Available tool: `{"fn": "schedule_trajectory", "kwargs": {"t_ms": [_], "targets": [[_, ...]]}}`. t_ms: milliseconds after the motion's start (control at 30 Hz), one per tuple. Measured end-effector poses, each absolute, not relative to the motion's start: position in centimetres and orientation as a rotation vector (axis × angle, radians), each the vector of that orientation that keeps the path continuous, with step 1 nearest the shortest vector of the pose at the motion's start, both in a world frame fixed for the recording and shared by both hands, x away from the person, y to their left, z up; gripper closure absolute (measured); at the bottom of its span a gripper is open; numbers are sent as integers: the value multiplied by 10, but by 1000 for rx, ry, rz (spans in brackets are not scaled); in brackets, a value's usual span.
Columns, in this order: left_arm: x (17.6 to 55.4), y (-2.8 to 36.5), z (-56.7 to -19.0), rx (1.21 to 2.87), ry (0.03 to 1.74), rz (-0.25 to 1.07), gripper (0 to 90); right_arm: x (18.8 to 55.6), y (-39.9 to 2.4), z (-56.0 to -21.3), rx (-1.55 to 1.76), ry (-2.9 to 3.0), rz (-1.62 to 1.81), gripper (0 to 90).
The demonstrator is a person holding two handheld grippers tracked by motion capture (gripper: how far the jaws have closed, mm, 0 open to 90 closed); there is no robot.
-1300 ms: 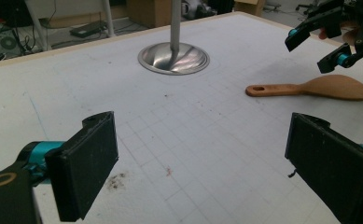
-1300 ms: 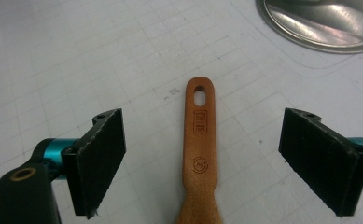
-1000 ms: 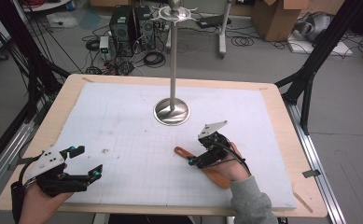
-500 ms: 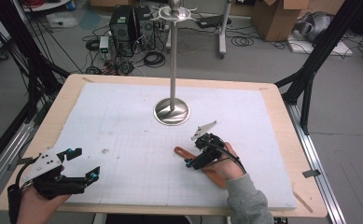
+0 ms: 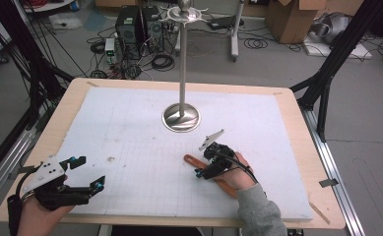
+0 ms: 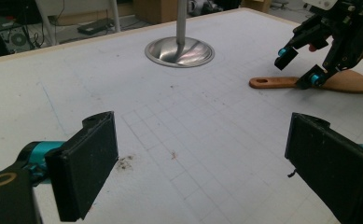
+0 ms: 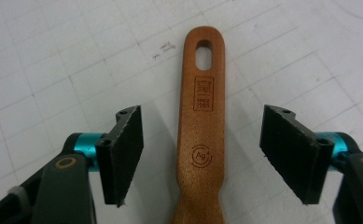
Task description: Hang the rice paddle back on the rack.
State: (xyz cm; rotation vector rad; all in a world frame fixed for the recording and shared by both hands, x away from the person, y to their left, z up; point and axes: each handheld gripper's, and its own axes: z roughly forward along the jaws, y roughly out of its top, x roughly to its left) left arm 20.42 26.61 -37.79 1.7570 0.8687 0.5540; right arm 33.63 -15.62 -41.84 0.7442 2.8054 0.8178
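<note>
White gridded matting point(image 5: 130, 128) covers our table, with a metal stand point(image 5: 181, 117) planted toward twelve o'clock. We hold the right gripper point(image 7: 202, 154) spread wide, straddling the handle of a wooden spatula point(image 7: 201, 135) at five o'clock of that stand, its pads clear of the wood. Our left gripper point(image 5: 86, 173), at eight o'clock, gapes wide over bare matting.

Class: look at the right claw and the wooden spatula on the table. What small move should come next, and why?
Probably lower slightly and close the right claw on the wooden spatula. Its jaws are open and stand on either side of the handle, which lies flat on the white mat, centred between them and not yet gripped.
</note>
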Motion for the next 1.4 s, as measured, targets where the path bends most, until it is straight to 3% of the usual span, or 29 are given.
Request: {"fn": "schedule_trajectory", "kwargs": {"t_ms": [433, 967, 1167, 1400], "targets": [[204, 267, -377, 1756, 872, 557, 99, 338, -160, -421, 793, 2829, 794, 448], [205, 267, -377, 1757, 870, 557, 99, 332, -158, -420, 788, 2815, 738, 534], [205, 267, -377, 1757, 870, 557, 99, 330, -158, -419, 791, 2822, 736, 638], [205, 268, -377, 1755, 874, 556, 99, 330, -157, -418, 793, 2817, 725, 645]]}}
